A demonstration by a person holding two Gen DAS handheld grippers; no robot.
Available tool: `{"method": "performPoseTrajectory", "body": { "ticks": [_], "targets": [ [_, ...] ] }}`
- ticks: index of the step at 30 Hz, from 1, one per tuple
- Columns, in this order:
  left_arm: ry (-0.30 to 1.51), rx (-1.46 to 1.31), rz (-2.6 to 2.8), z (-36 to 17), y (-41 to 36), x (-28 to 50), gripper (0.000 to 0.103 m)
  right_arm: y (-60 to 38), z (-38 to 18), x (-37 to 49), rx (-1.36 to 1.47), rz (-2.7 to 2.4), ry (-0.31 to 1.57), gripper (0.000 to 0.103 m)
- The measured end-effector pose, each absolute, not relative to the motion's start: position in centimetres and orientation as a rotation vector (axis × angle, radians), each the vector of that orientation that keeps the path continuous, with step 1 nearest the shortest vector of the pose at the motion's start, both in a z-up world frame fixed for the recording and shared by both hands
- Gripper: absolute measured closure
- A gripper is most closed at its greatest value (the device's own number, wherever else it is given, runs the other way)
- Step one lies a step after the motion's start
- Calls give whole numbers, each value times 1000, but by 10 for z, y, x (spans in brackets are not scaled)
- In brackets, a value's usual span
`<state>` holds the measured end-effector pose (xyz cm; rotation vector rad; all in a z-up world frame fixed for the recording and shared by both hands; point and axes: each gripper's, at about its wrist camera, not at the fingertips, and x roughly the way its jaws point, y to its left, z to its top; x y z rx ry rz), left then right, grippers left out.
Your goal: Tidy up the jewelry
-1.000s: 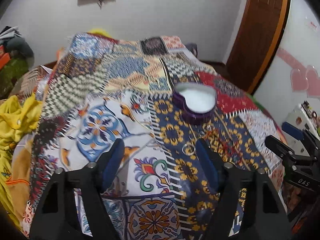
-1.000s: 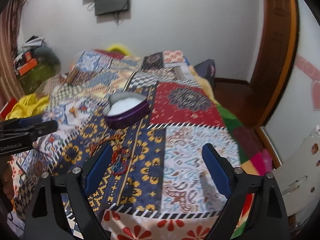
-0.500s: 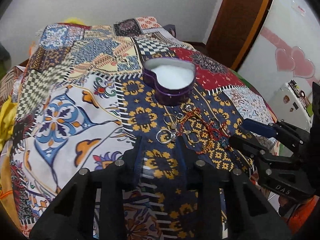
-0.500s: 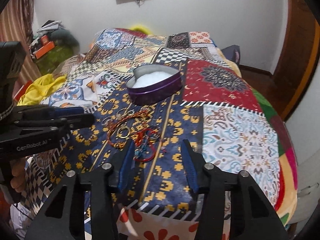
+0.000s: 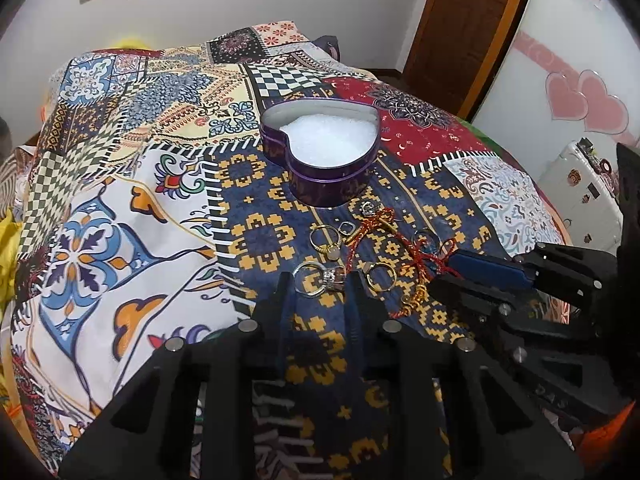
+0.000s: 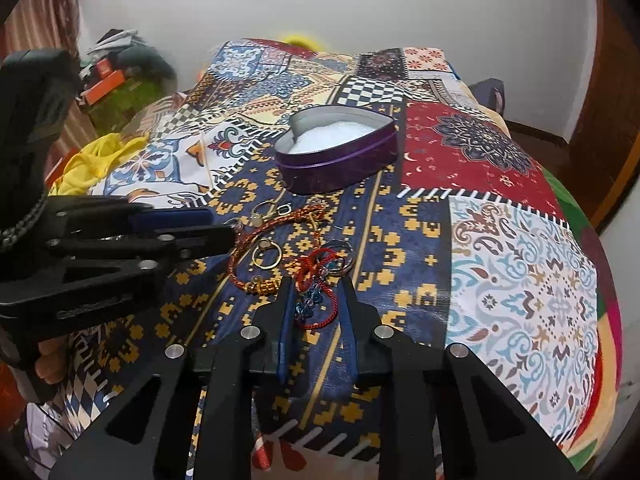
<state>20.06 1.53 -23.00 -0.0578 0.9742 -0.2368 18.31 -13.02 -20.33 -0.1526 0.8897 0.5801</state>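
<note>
A heap of jewellery lies on the patchwork bedspread in front of a purple heart-shaped tin (image 5: 320, 190) (image 6: 340, 170) with white lining. My left gripper (image 5: 319, 284) is low over the bed, jaws closing, with a silver stone ring (image 5: 316, 280) between the fingertips; the pads are not seen pressing on it. My right gripper (image 6: 316, 286) is also closing, around a red cord bracelet with blue beads (image 6: 314, 306) that lies loose between its fingers. Each gripper shows in the other's view: the right gripper (image 5: 444, 274), the left gripper (image 6: 218, 226). Gold rings (image 5: 326, 238) (image 6: 266, 258) and a braided red-gold cord (image 5: 372, 224) lie nearby.
The bedspread (image 5: 120, 200) drops away at the near edge (image 6: 320, 436). Yellow cloth (image 6: 92, 160) lies at the left of the bed. A wooden door (image 5: 460, 20) and a white cabinet with stickers (image 5: 580, 184) stand to the right. A person's fingers (image 6: 48, 360) hold the left gripper.
Both grippers have come down and forward onto the jewellery heap. Their jaws have narrowed from wide apart to a small gap, the left around the silver ring, the right around the red cord.
</note>
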Motion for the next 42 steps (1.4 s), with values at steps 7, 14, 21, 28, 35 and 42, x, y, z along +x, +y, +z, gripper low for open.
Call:
{"method": "performPoseTrajectory", "body": {
  "ticks": [7,14,21,28,35,42],
  "targets": [
    [975,-73,-240,-234,15,206,83,-133,-206,186,-116,585,892,95],
    [943,-51,-227,-230,12,203,93,-140,-200,188,-54,572,897,95],
    [914,-68,-223,-216,16,193,93,-145,-182,184,-52,554,853,95],
    [875,-86,-213,-196,22,181,93,-154,-152,182,-43,536,772,95],
    [829,-82,-198,-177,24,177,93,-156,-128,186,-32,519,695,95],
    [794,-86,-181,-164,28,184,93,-148,-113,193,-23,521,644,95]
  ]
}}
